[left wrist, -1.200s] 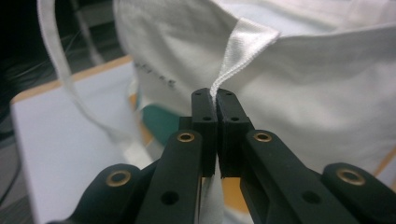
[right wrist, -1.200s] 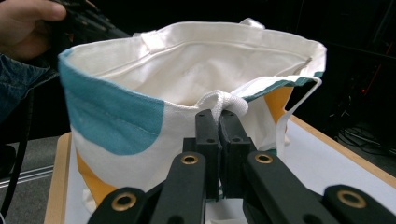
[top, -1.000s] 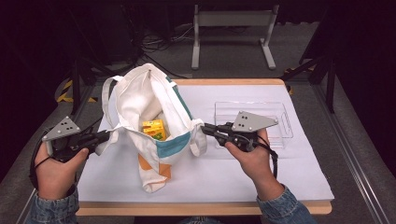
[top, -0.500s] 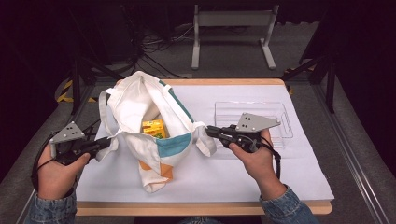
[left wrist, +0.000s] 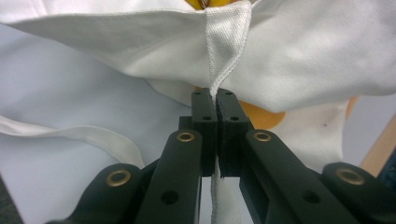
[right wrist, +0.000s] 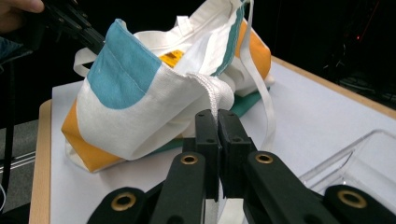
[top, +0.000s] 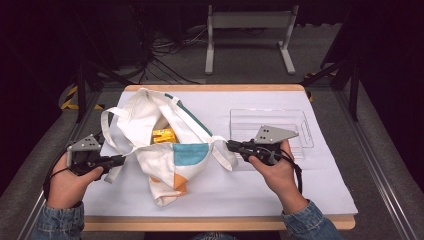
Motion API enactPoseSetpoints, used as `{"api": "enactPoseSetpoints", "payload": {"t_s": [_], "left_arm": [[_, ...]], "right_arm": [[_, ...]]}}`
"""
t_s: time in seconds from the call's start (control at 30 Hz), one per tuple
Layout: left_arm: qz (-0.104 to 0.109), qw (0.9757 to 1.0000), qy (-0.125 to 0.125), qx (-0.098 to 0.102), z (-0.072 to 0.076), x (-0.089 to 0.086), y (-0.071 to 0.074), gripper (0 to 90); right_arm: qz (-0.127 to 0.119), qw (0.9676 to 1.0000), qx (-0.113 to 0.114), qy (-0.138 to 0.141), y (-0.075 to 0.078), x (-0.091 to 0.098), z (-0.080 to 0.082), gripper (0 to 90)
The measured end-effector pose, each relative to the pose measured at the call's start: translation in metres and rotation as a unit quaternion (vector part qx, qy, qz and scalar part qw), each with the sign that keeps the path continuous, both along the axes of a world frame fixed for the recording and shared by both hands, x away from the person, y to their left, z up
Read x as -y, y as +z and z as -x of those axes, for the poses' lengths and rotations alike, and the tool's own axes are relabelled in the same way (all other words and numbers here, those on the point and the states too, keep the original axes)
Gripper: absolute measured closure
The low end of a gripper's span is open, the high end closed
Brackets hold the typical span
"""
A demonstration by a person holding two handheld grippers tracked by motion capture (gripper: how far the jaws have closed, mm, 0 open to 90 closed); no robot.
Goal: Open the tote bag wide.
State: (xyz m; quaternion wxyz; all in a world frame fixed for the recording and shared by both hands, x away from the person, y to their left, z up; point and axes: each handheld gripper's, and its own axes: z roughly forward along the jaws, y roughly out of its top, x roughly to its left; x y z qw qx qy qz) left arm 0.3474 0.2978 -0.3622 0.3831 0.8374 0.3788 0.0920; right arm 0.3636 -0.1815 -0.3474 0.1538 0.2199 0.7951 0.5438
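With your left claw (top: pixel 121 160) and right claw (top: pixel 231 145) each clamped on the cloth bag's (top: pixel 170 155) rim, pull evenly apart, keeping the yellow box (top: pixel 164 135) reachable inside.

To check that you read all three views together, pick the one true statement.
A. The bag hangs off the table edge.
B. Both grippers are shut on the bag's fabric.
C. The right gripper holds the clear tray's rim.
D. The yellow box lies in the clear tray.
B: the left gripper and the right gripper each have jaws closed on an edge of the cloth bag.
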Motion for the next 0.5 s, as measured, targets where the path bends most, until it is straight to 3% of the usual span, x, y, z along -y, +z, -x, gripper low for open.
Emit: {"api": "enactPoseSetpoints", "payload": {"t_s": [0.5], "left_arm": [[-0.003, 0.9987, -0.032, -0.040, -0.006, 0.001, -0.016, 87.7]], "right_arm": [[0.033, 0.9984, -0.046, -0.004, -0.031, 0.007, -0.003, 87.5]]}}
